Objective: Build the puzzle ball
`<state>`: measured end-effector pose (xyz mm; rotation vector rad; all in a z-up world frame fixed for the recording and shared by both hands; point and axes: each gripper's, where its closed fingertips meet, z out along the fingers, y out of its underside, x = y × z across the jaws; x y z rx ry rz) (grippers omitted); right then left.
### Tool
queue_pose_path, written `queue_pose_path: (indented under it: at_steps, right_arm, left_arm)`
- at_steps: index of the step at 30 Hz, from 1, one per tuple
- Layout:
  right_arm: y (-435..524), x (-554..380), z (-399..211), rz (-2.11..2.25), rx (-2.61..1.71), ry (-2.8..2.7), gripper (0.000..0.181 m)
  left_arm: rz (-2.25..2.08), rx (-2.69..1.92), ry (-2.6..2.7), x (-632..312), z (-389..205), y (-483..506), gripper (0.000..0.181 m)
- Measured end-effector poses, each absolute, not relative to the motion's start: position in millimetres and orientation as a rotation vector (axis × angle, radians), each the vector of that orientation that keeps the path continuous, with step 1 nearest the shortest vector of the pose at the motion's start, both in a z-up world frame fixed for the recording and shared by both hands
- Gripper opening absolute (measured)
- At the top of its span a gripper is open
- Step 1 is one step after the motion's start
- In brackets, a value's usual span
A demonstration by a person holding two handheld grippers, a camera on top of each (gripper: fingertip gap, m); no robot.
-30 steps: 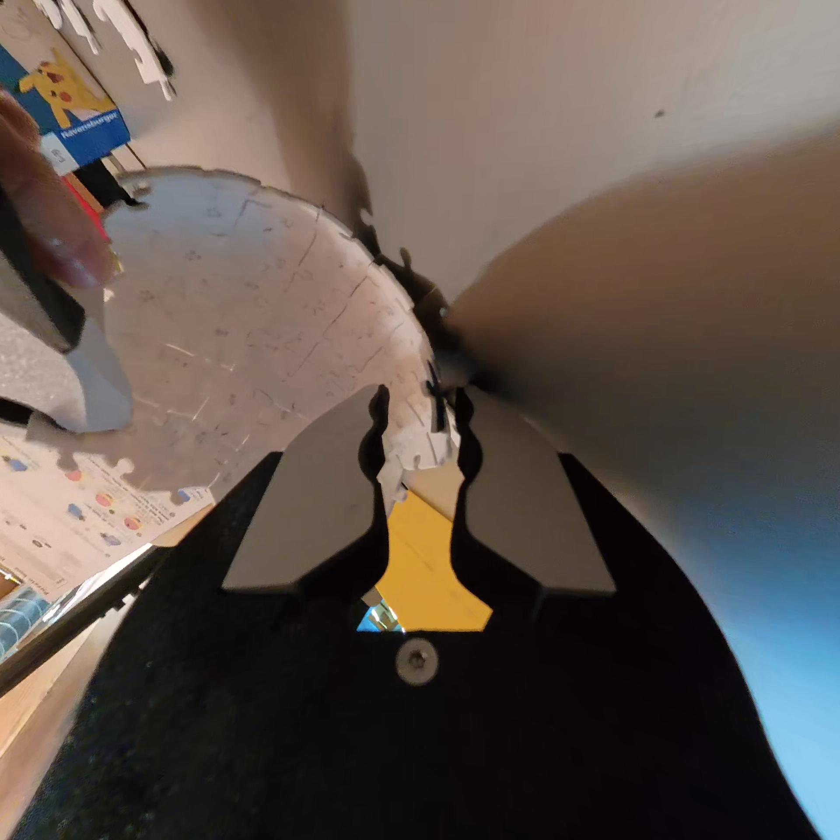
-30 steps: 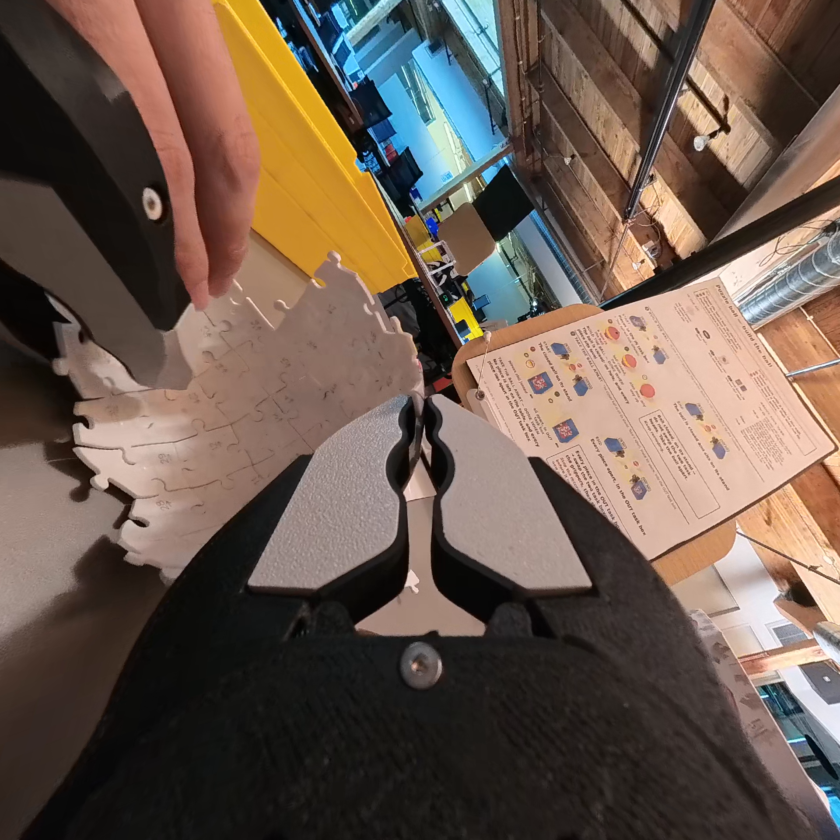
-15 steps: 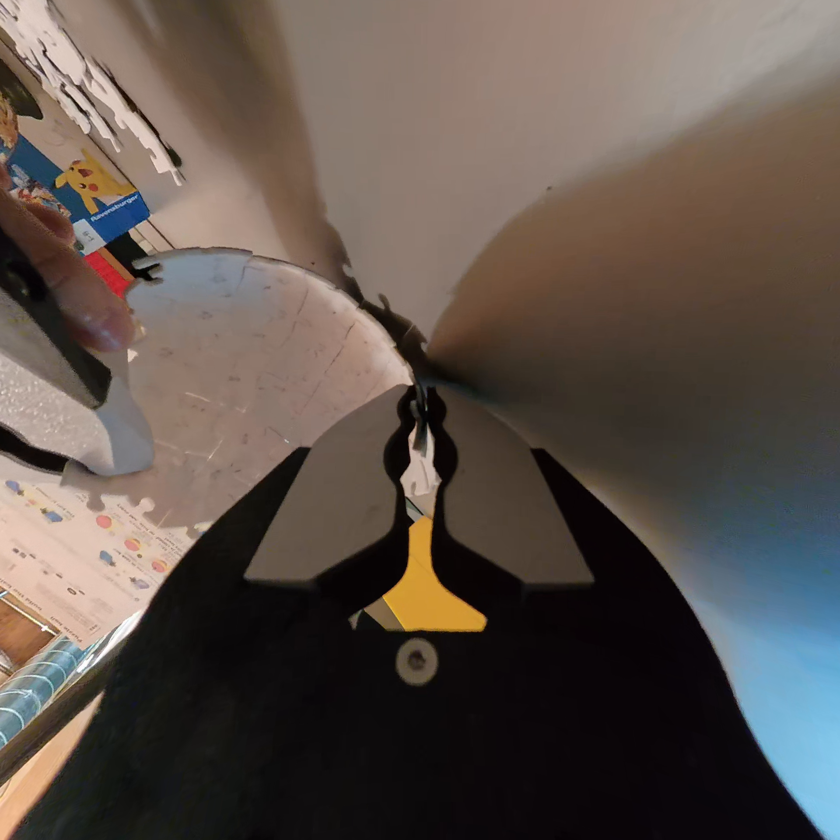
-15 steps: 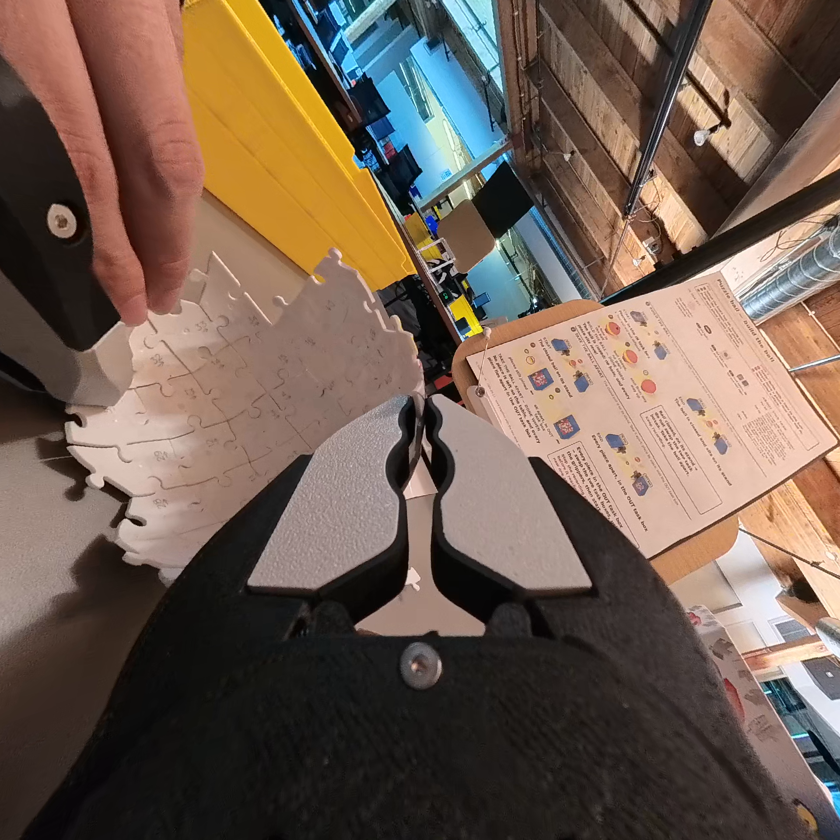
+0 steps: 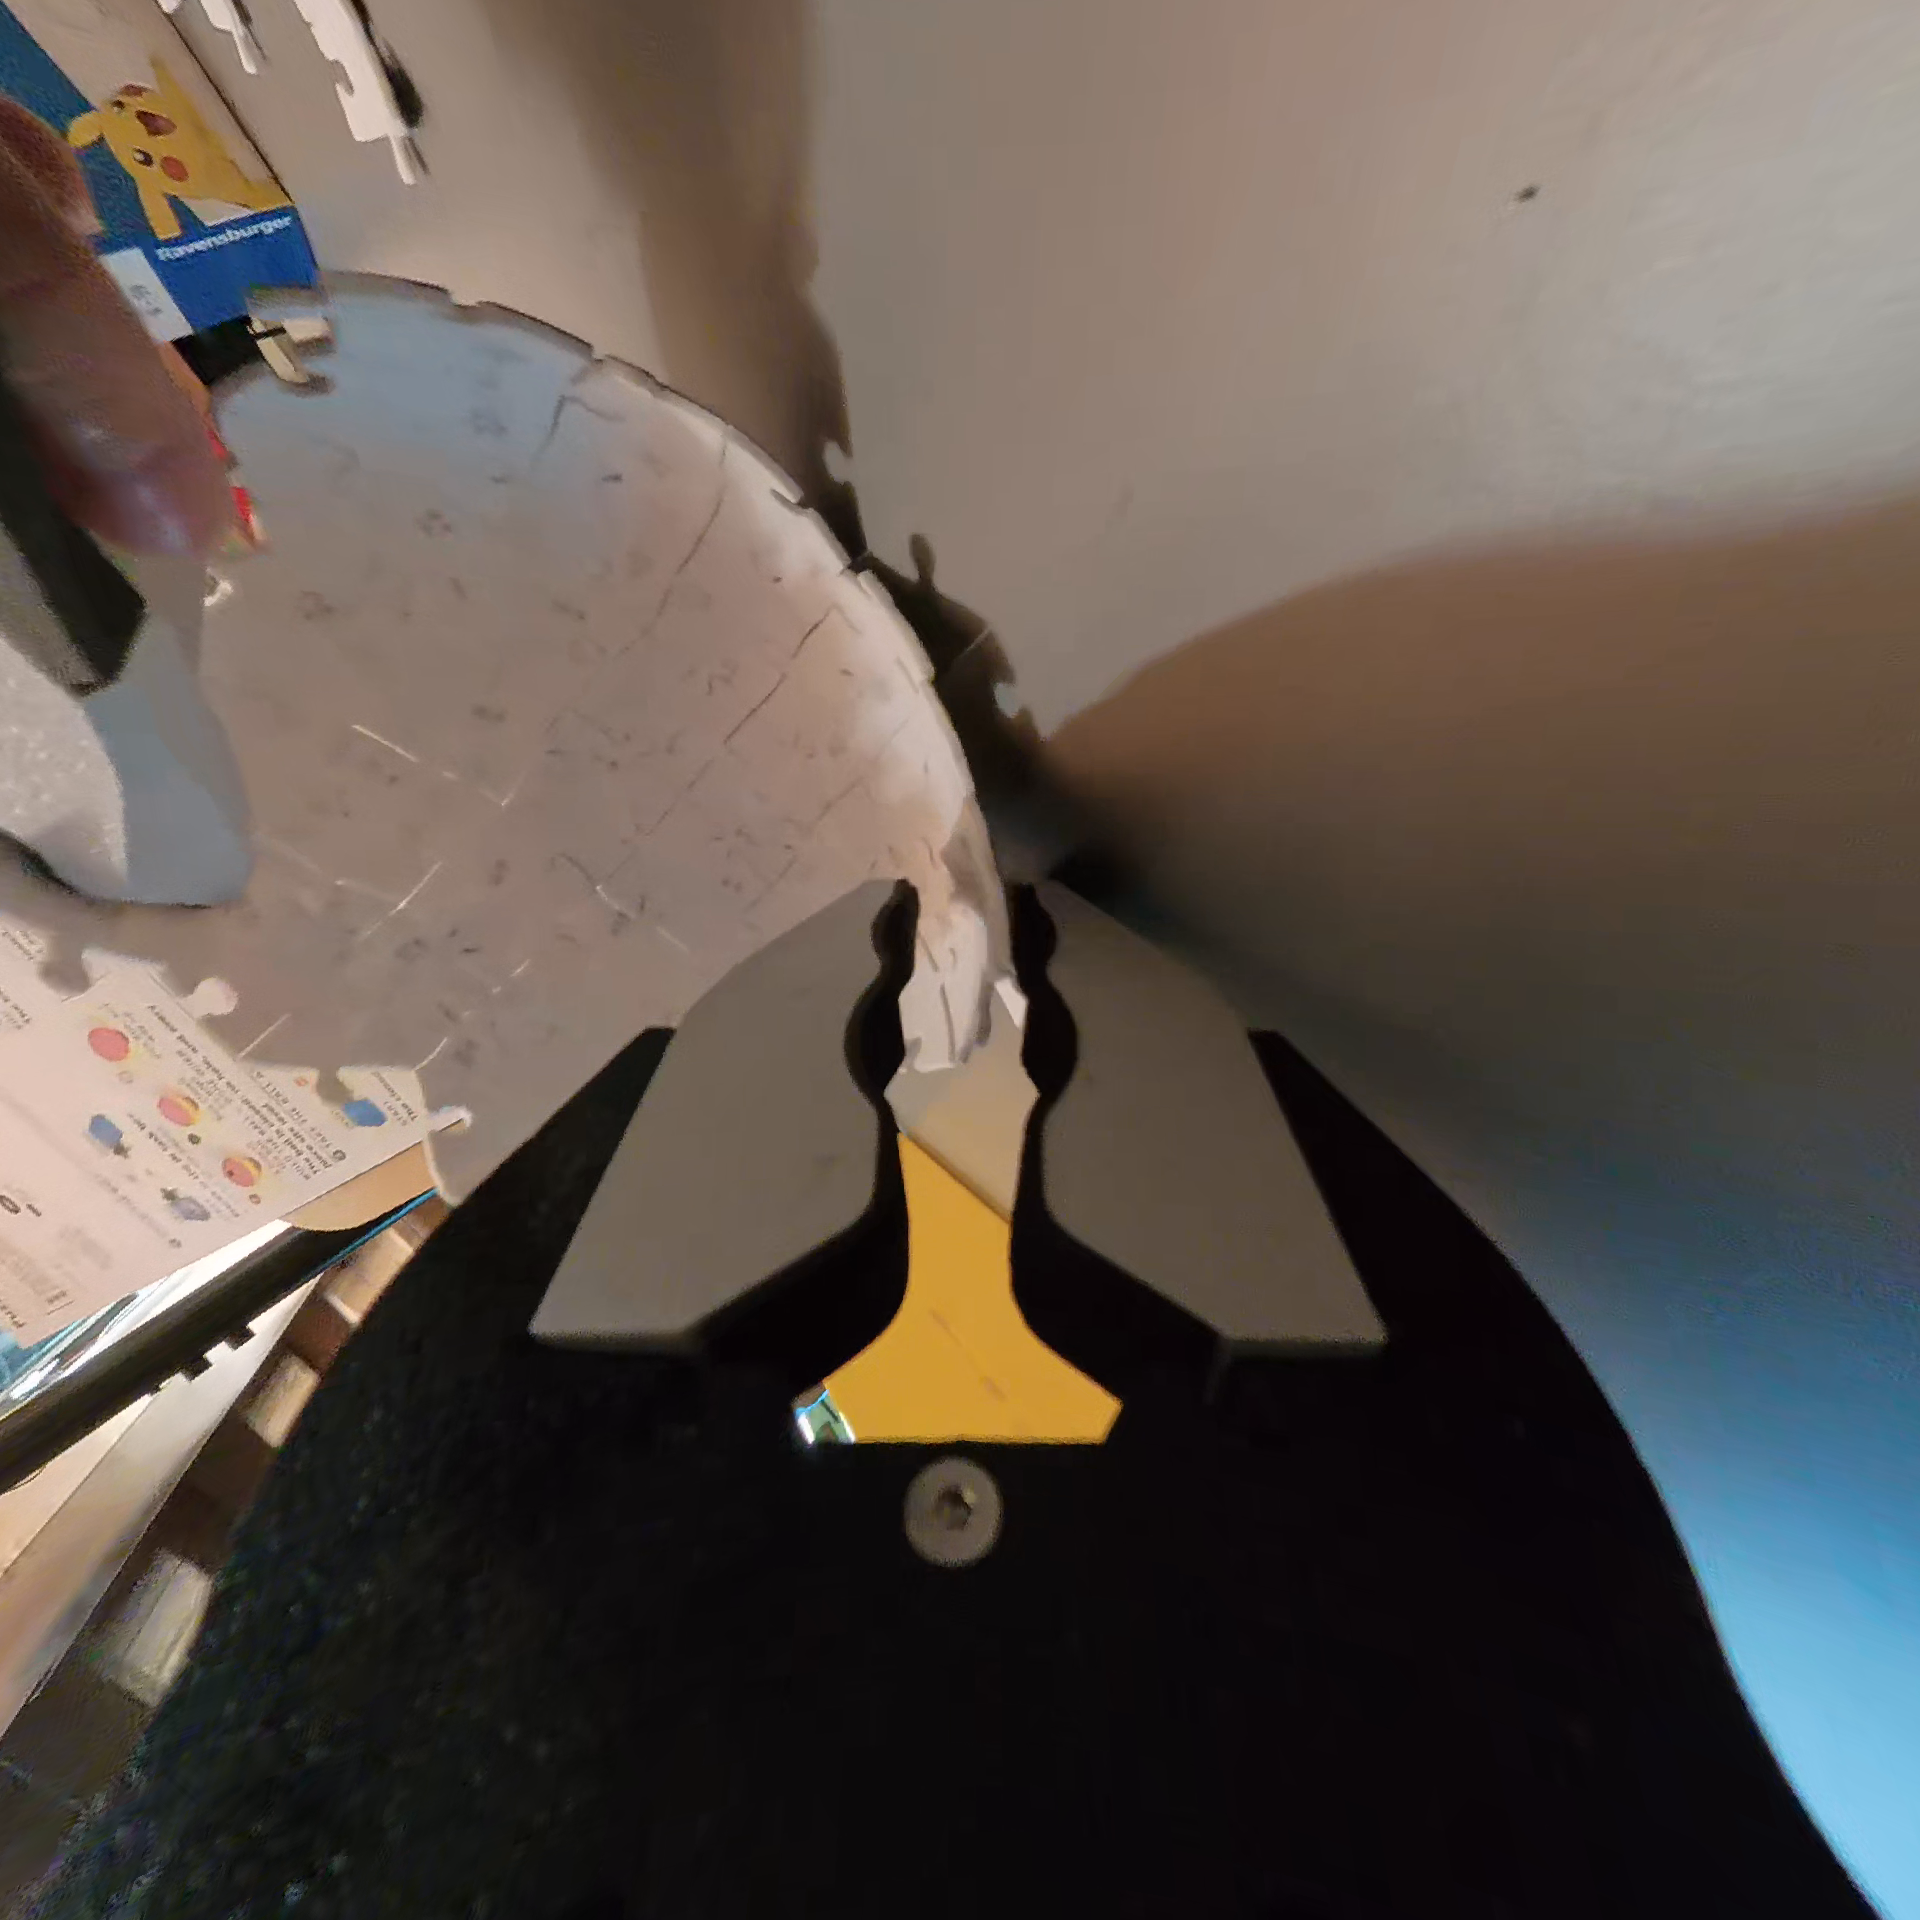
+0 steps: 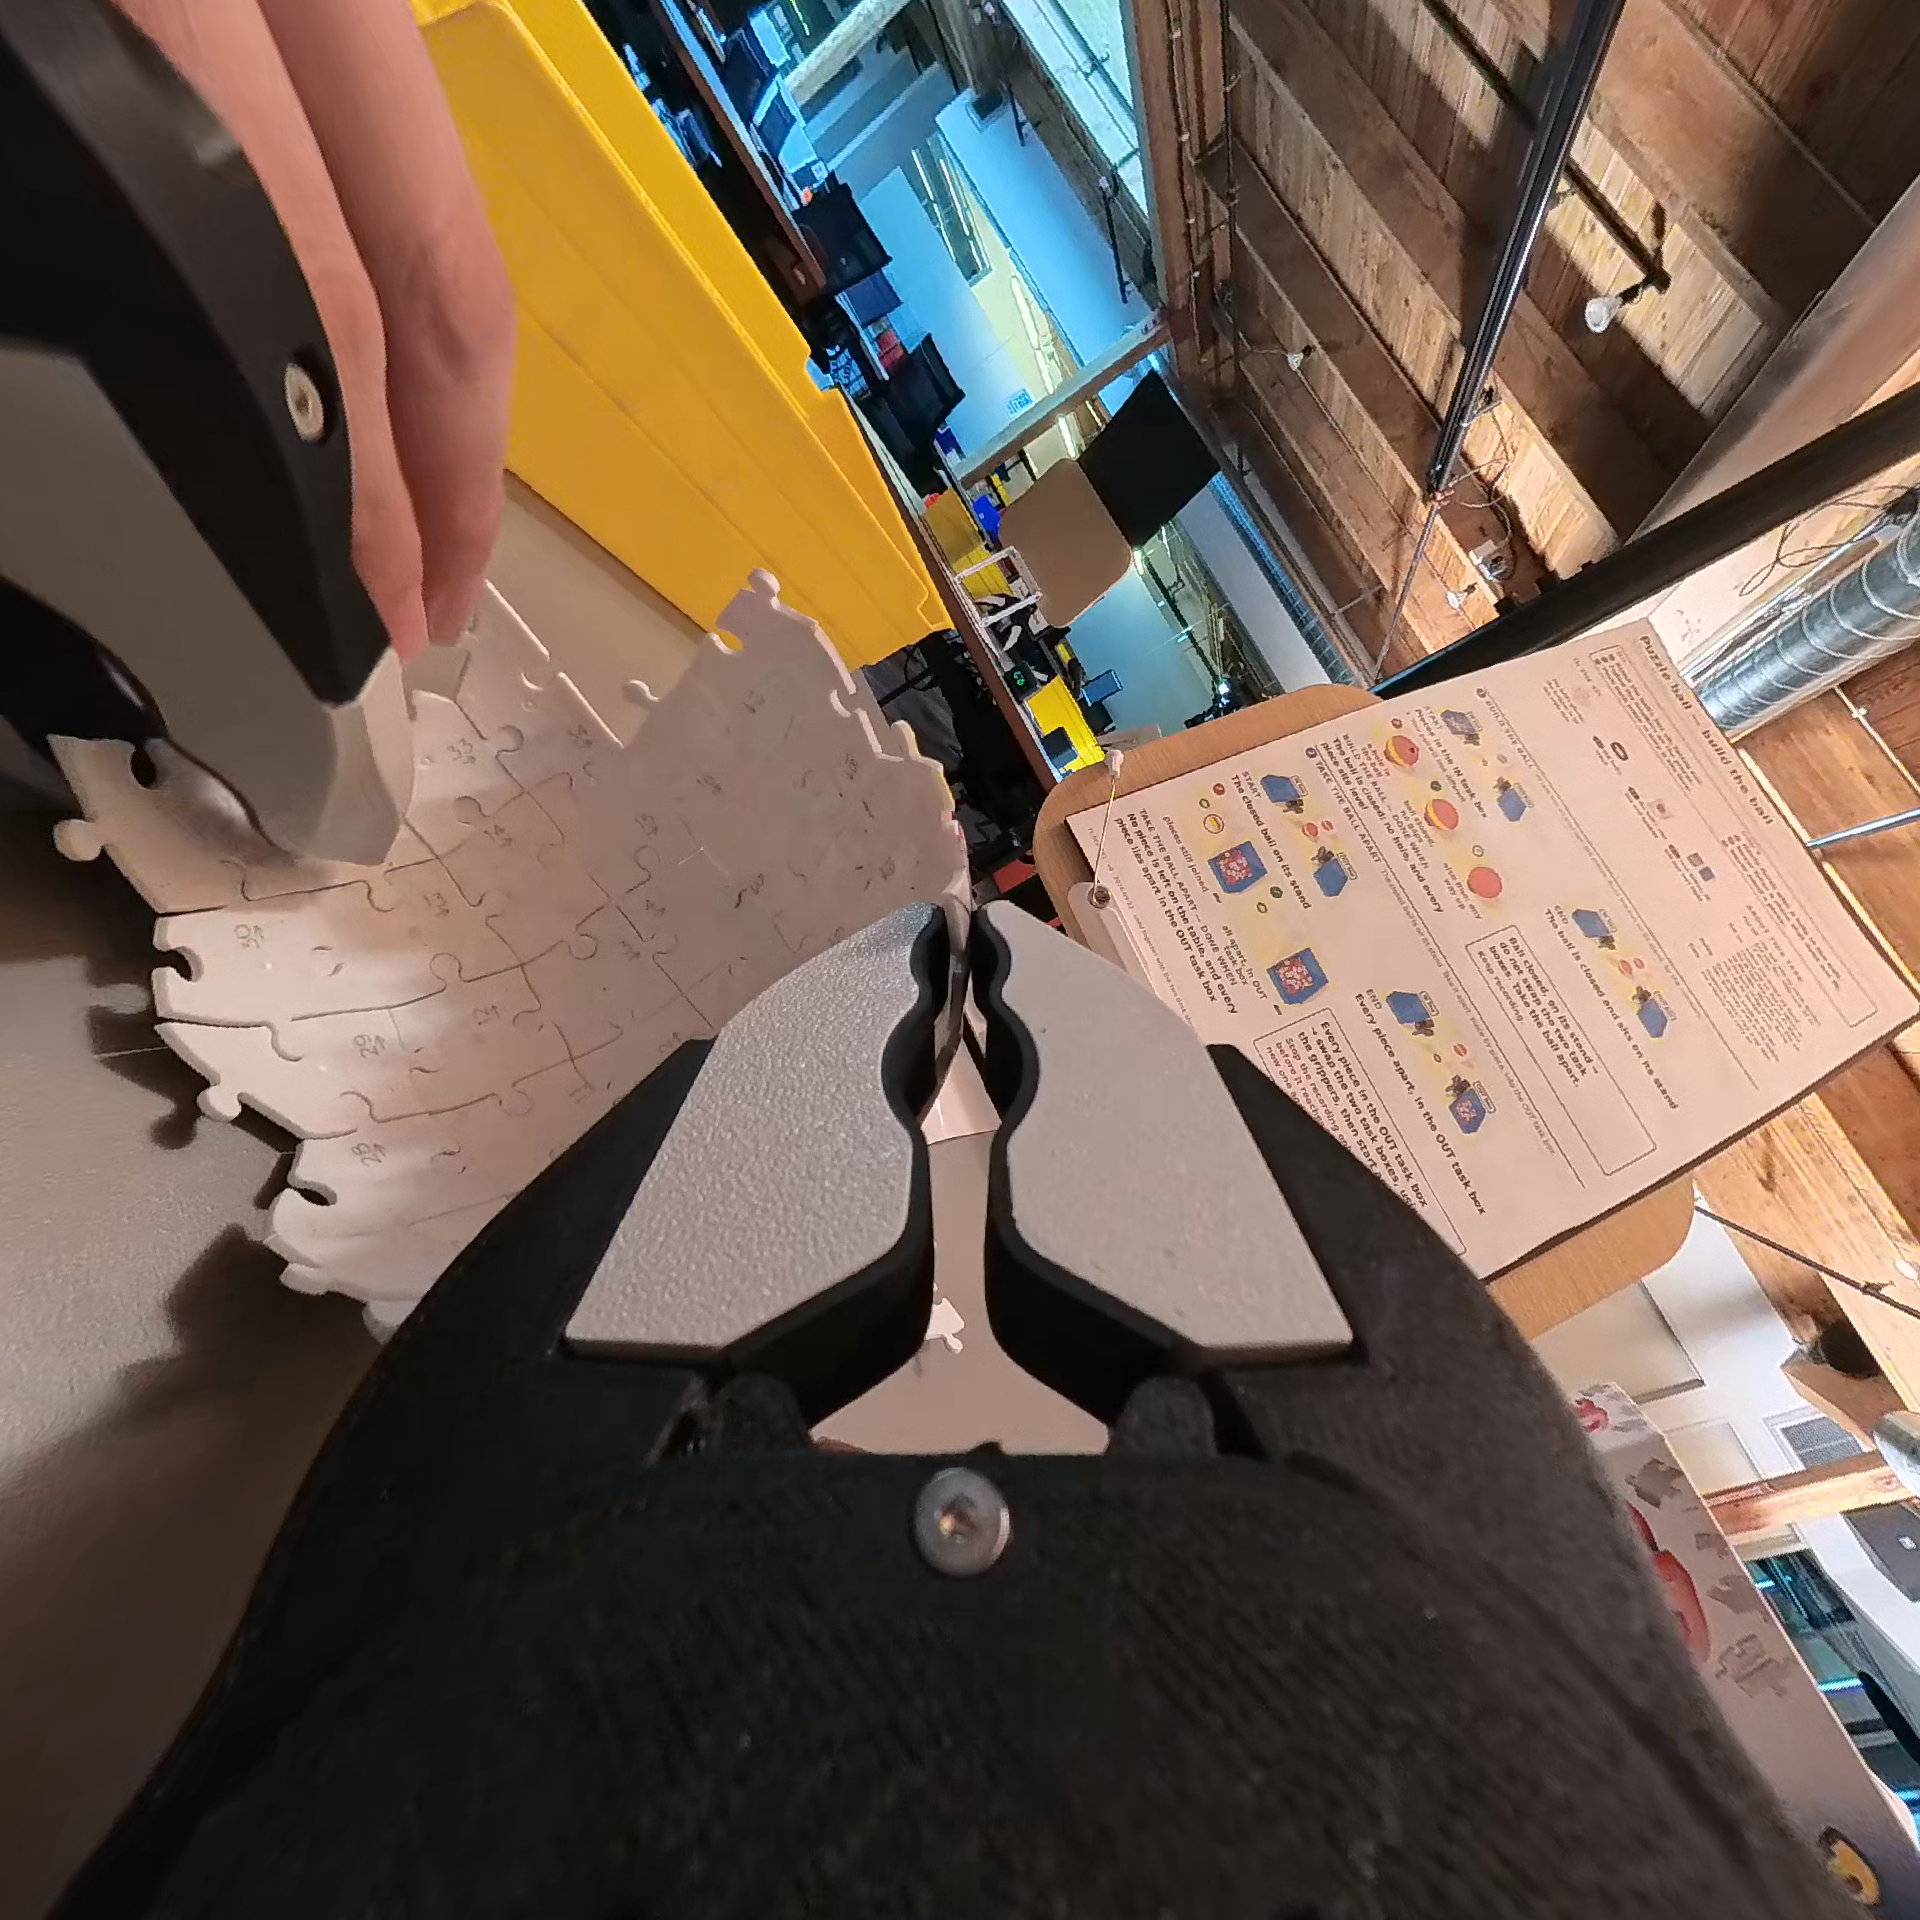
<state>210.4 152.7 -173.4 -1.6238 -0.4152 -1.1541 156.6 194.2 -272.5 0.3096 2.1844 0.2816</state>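
Change since half a second ago: the left tongs (image 5: 961,935), then pinched nearly together, are now standing parted, the shell's edge lying loosely between the fingers.

Item: puzzle ball shell (image 6: 582,935), white inner face showing, a curved section of joined pieces, held above the grey desk (image 6: 94,1299).

Right tongs (image 6: 966,935): clamping the shell's rim, fingers nearly meeting on it.

Left tongs, seen in the right wrist view (image 6: 312,790): one finger is resting against the shell's far edge, with a hand (image 6: 416,343) beside it.

Also lying about: instruction sheet (image 6: 1507,935) on a wooden board; yellow bins (image 6: 665,343); blue puzzle box (image 5: 197,208).
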Motion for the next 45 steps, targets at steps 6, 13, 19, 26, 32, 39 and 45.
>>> queue_pose_path:
  at_steps: [6,13,19,26,32,39,45]
  right_arm:
    - [152.8,210.3,-173.7,-1.154,-1.623,-0.415,0.003]
    - [152.3,210.7,-173.6,-1.153,-1.623,-0.411,0.003]
    - [151.9,211.4,-173.8,-1.152,-1.626,-0.409,0.003]
    - [151.5,211.9,-173.7,-1.154,-1.627,-0.409,0.003]
    - [151.6,211.4,-173.5,-1.154,-1.628,-0.412,0.003]
    - [151.3,210.9,-173.0,-1.149,-1.617,-0.416,0.003]
    - [148.5,217.5,-175.9,-1.127,-1.617,-0.405,0.004]
  left_arm:
    - [0.271,0.291,2.206,159.2,-274.8,195.8,0.006]
    - [0.246,0.225,2.203,160.2,-271.1,197.6,0.021]
    - [0.272,0.254,2.142,160.4,-263.2,204.8,0.024]
    - [0.249,0.293,2.141,155.5,-270.1,198.5,0.005]
    - [0.271,0.32,2.137,156.7,-270.0,198.9,0.004]
    - [0.167,0.334,2.143,158.6,-269.9,191.1,0.012]
    - [-0.032,0.304,2.072,159.8,-263.0,188.3,0.018]
